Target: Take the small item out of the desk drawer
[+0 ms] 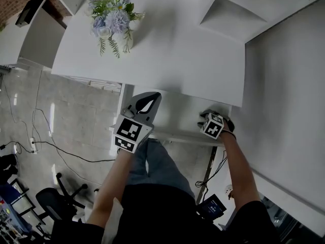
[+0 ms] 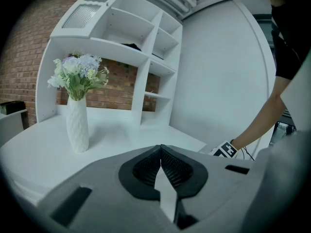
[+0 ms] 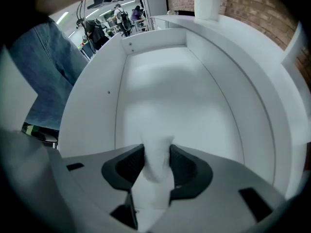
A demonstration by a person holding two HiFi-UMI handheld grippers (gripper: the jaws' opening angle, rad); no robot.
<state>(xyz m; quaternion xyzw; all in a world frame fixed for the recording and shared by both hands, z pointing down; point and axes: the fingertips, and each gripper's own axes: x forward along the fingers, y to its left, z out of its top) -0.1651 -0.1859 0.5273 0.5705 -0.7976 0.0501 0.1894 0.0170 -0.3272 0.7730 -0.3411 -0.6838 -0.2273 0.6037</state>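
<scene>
The desk drawer (image 1: 175, 113) stands pulled out under the white desk top (image 1: 172, 55). My right gripper (image 1: 207, 115) is down inside the drawer at its right end. In the right gripper view, a small white item (image 3: 156, 161) fills the gap between the black pads of the right gripper (image 3: 157, 152), which touch it on both sides above the drawer's bare white floor (image 3: 165, 81). My left gripper (image 1: 152, 98) hovers over the drawer's left end, shut with nothing in it; in the left gripper view, the tips of this gripper (image 2: 160, 148) meet.
A white vase of flowers (image 1: 114, 24) stands on the desk at the back left, and this vase (image 2: 77, 123) also shows in the left gripper view. A white shelf unit (image 1: 238, 9) rises at the back right. Cables and an office chair (image 1: 51, 200) are on the floor to the left.
</scene>
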